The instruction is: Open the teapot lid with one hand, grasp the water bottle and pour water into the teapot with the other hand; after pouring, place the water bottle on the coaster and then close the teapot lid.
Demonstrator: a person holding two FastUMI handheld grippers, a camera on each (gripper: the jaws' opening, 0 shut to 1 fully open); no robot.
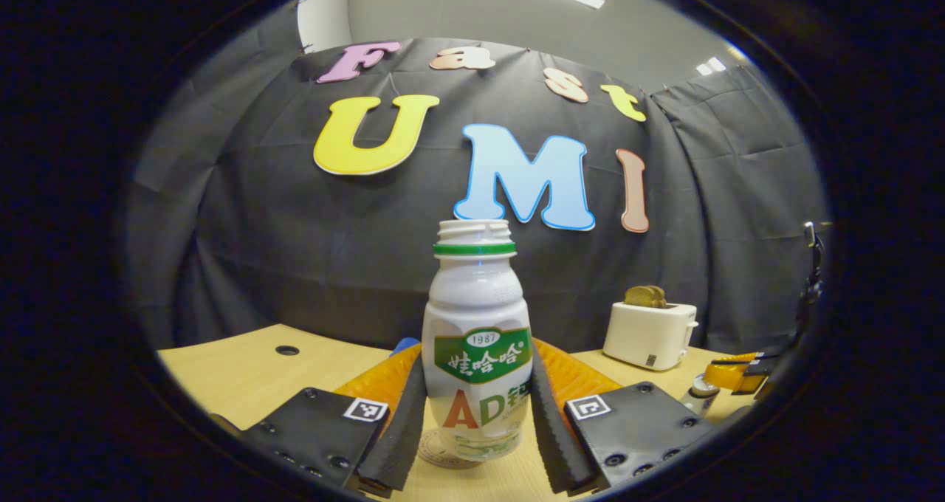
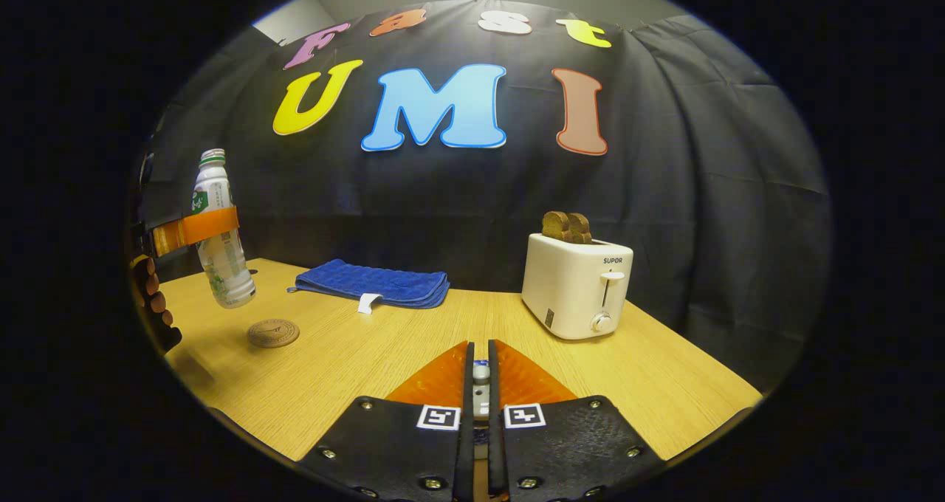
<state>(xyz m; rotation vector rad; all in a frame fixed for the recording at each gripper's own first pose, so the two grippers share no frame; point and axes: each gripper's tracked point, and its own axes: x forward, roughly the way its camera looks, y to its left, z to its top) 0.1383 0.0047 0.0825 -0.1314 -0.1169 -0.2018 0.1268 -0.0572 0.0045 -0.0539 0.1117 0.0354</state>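
Left gripper (image 1: 478, 421): jaws clenched on the white plastic water bottle with green label and open neck (image 1: 478, 339), held above and just beside the round brown coaster (image 2: 273, 333) on the light wooden desk (image 2: 384, 354). Right gripper (image 2: 480, 395): jaws nearly closed on a small pale knob, probably the teapot lid. Step in hand, judged: setting the bottle down. Next: lower upright onto the coaster, release.

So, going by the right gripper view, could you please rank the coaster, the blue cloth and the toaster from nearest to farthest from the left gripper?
1. Coaster, on the table just below the left gripper.
2. Blue cloth, mid-table by the wall.
3. Toaster, far right.
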